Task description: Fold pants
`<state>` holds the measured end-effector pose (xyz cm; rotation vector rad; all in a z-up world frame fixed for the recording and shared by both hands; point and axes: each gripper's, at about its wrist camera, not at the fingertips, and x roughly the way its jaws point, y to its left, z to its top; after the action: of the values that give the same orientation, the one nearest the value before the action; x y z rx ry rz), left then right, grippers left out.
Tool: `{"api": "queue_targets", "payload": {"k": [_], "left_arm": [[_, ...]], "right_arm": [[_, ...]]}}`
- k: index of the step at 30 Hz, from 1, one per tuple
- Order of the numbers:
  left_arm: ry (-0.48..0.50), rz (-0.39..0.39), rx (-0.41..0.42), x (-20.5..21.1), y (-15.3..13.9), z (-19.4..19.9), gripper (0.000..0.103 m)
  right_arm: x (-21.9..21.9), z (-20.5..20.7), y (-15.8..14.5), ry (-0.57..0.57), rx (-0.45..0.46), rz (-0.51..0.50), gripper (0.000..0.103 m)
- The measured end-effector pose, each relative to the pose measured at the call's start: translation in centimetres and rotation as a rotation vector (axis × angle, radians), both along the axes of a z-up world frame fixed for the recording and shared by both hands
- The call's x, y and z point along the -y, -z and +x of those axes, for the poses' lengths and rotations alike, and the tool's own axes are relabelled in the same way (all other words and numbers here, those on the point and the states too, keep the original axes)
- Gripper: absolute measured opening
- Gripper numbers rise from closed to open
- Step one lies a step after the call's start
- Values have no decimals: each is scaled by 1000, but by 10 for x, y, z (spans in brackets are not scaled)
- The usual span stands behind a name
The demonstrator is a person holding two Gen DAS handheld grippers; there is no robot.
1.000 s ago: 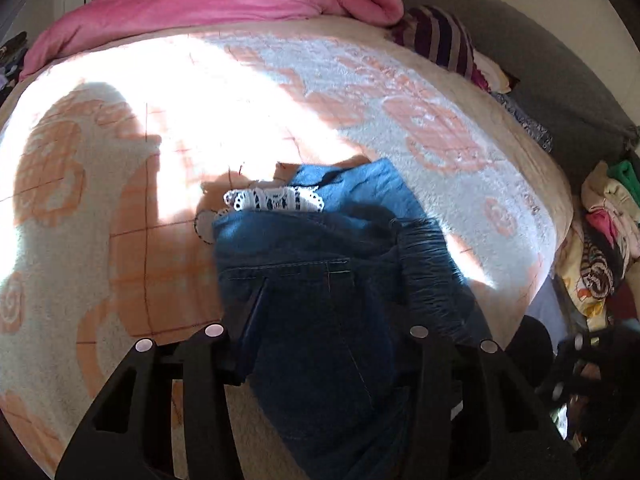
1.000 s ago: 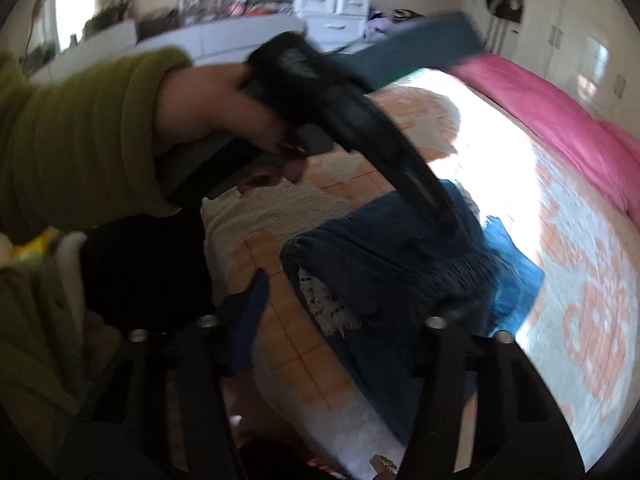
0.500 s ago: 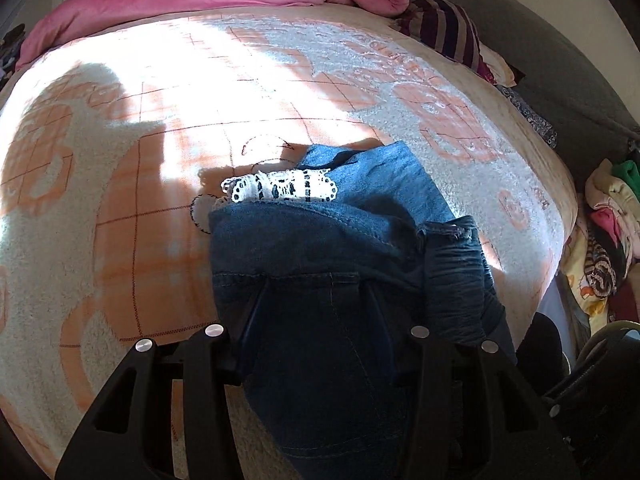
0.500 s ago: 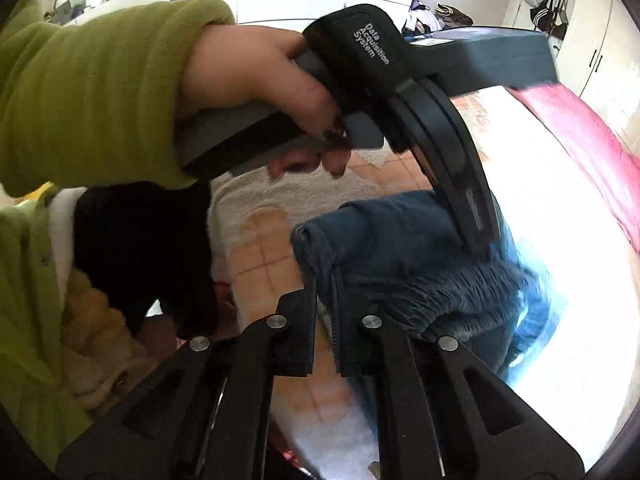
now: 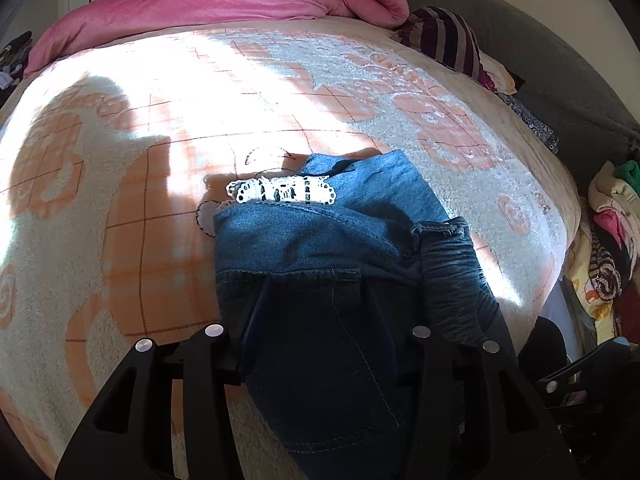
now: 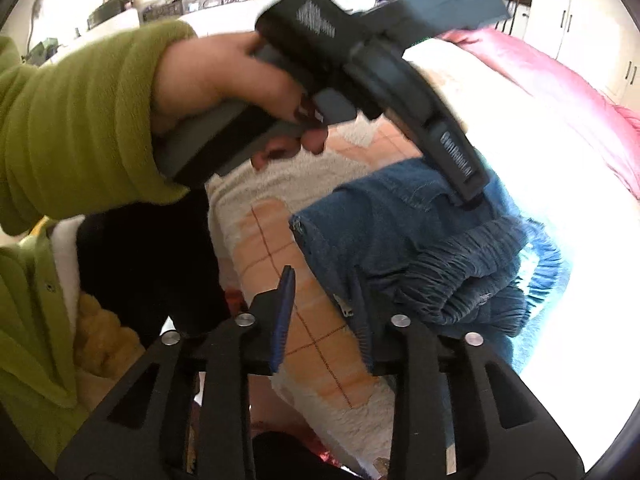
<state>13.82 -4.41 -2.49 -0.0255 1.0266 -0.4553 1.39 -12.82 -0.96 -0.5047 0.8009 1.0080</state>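
Note:
Folded blue denim pants lie on the patterned blanket, with white lace trim poking out at the far fold. My left gripper rests its tips on the denim, jaws apart and flat cloth spanning between them. In the right wrist view the pants have a gathered waistband facing the camera. My right gripper is opening at their near corner. Its right finger touches the denim edge, and bare blanket shows between the pads. A hand in a green sleeve holds the left gripper.
A pink duvet is bunched at the far end of the bed. A striped garment lies at the far right corner. A heap of mixed clothes sits beside the bed on the right. Shelves and cupboards line the room's walls.
My right gripper closed at the pants' near corner half a second ago and has now parted again. The left gripper has stayed on the denim.

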Motion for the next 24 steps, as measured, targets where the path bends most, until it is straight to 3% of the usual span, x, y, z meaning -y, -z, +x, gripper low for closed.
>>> {"api": "queue_targets", "payload": {"k": [13,17,19,23,24], "left_arm": [[-5,-4,43,-2,-18,-12,50],[-7,0,62,-5,-26,-18,51],[-14,-1,71,-7,-30,-21,58],[-29,4,109,-11,-43,-29,63],[-33,8,119,-12,-46,-32,69]], "right_arm": [[16,-15,-35,26,20,91,37],[23,-16,-44,56,40,131,46],[30,-12,-50,86,53,147,52],[51,4,-63,208,62,205,62],[57,9,-66,240,64,215,65]]}}
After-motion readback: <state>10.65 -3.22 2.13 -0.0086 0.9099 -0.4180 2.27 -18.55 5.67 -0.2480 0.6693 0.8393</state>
